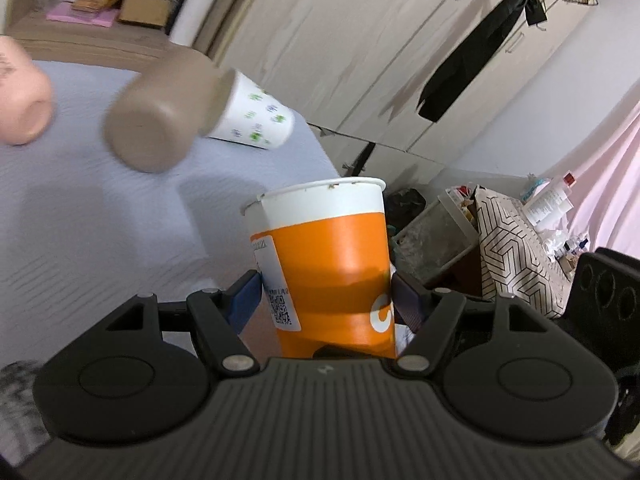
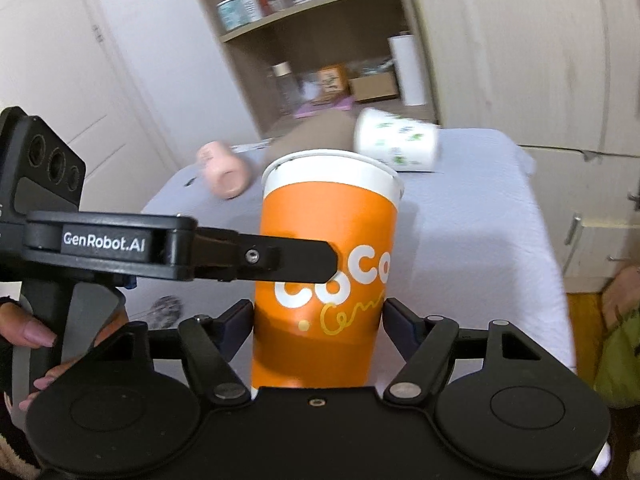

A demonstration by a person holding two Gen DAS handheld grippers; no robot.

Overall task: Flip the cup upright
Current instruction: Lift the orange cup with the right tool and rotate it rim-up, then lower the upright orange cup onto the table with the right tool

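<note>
Orange paper cup [image 1: 332, 264] (tapered, glossy, white rim up) is held upright above the ribbed grey cloth [image 1: 80, 216], pinched by left gripper [image 1: 325, 300] and right gripper [image 2: 318, 320] alike. Brown matte cup [image 1: 160, 112] is seen lying on its side.

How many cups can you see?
4. The orange cup is upright between both grippers' jaws. On the bed behind it lie a pink cup, a brown cup and a white clover cup. More may be hidden.
</note>
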